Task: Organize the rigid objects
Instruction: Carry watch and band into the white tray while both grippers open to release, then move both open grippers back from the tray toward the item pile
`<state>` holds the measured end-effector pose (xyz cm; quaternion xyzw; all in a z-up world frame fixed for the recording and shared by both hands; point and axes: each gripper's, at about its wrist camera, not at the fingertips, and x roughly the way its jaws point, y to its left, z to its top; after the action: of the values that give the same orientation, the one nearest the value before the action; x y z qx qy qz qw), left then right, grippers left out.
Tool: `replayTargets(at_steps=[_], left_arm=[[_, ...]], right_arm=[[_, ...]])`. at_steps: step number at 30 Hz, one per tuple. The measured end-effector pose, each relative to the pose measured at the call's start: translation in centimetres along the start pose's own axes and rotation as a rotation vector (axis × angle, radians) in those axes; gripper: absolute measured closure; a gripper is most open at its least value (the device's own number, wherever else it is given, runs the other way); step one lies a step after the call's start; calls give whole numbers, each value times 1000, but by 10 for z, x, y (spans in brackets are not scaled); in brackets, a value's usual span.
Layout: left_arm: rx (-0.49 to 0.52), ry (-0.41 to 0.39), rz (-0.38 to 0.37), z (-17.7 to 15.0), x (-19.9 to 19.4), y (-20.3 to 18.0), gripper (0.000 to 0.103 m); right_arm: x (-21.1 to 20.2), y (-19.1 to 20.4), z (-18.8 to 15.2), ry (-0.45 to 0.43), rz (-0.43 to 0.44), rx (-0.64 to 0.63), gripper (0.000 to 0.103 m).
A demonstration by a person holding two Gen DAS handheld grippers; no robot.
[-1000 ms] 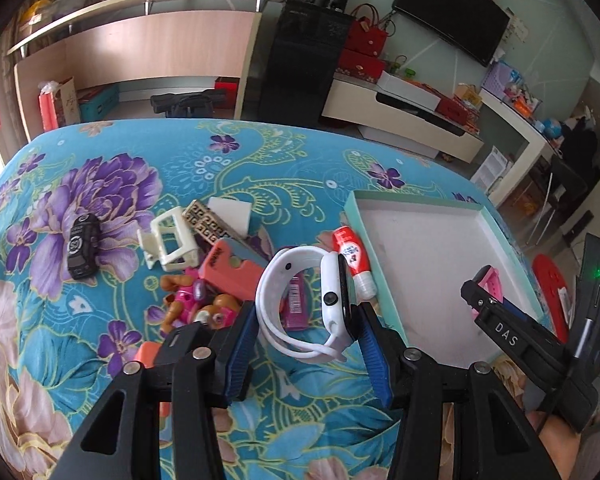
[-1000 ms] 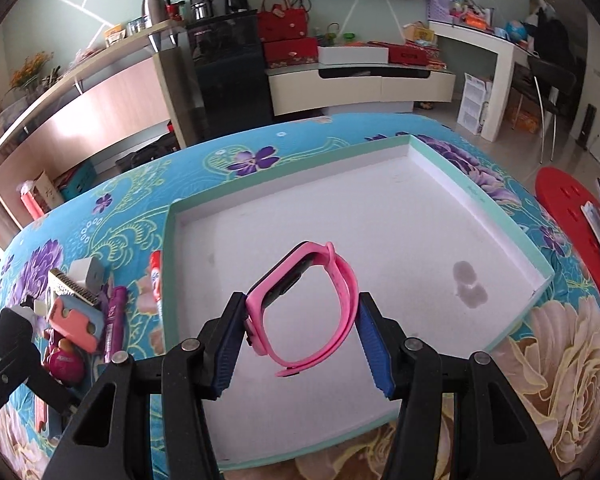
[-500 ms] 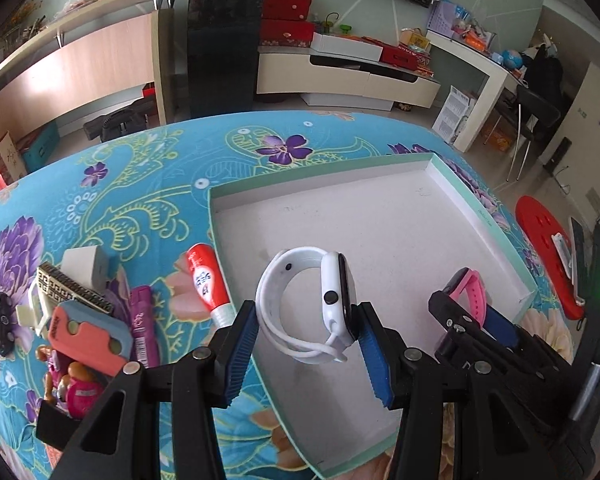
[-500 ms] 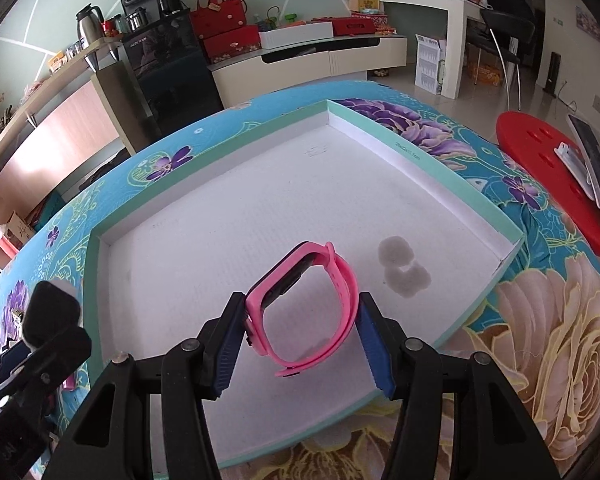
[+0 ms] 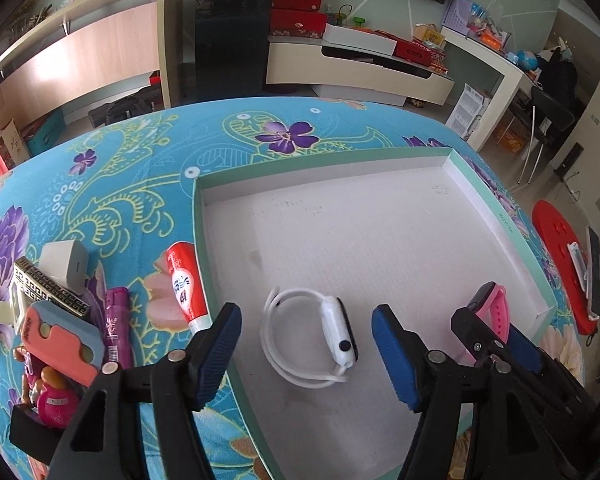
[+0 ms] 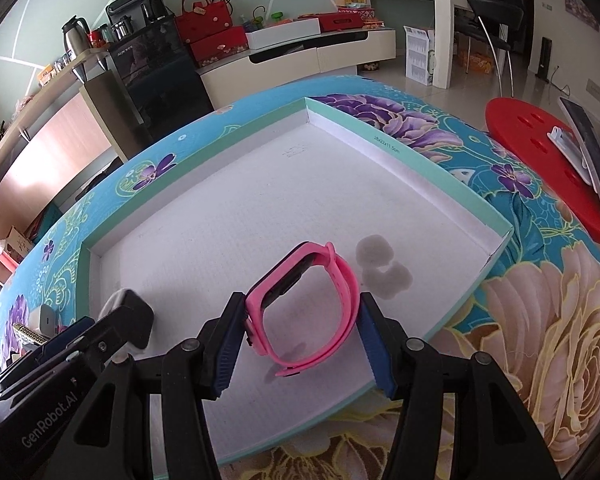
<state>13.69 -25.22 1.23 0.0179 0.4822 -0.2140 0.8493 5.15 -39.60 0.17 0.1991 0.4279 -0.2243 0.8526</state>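
A white smartwatch (image 5: 334,330) lies on its side on the floor of the shallow white tray with a mint-green rim (image 5: 380,157). My left gripper (image 5: 306,314) stands over it with its jaws opening. The watch is between the blue pads (image 5: 220,350), and neither pad touches it. To the right, my right gripper (image 6: 302,302) is shut on a pink smartwatch (image 6: 346,280) and holds it just above the tray floor (image 6: 260,200) near the front edge. The left gripper's black body (image 6: 100,336) shows at the lower left of the right wrist view.
Left of the tray, on the floral cloth, lie a red-and-white tube (image 5: 182,280), a purple tube (image 5: 116,320), an orange case (image 5: 56,340), a patterned box (image 5: 48,292), a white charger (image 5: 66,260) and a doll (image 5: 52,396). A red stool (image 6: 540,152) stands to the right.
My left gripper carried the white watch from above the pile to the tray, sank and let it go; the watch now lies on the tray floor. The right gripper shifted slightly, still holding the pink watch.
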Motion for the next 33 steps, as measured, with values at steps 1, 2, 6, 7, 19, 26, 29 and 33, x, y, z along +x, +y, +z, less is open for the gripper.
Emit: replayTargets(at_steps=[1, 2, 6, 7, 19, 26, 29, 33], left_arm=[[-4, 0, -8, 0, 0, 1, 30], [-9, -1, -10, 0, -1, 2, 29], [-28, -11, -27, -2, -9, 9, 25], [-34, -14, -26, -2, -11, 11, 24], [-132, -105, 135, -14, -57, 61, 0], [-227, -127, 259, -28, -80, 108, 0], [-266, -123, 303, -37, -87, 126, 0], [-323, -118, 350, -49, -96, 150, 0]], right_arm=[[0, 0, 0, 2, -1, 0, 45], [0, 0, 0, 5, 2, 1, 45], [-3, 1, 1, 12, 4, -7, 45], [-4, 2, 2, 11, 3, -11, 45], [-15, 20, 0, 22, -1, -101, 26], [-18, 37, -4, 17, 0, -153, 22], [-21, 46, -6, 9, 4, -167, 21], [-25, 62, -10, 0, 32, -190, 10]])
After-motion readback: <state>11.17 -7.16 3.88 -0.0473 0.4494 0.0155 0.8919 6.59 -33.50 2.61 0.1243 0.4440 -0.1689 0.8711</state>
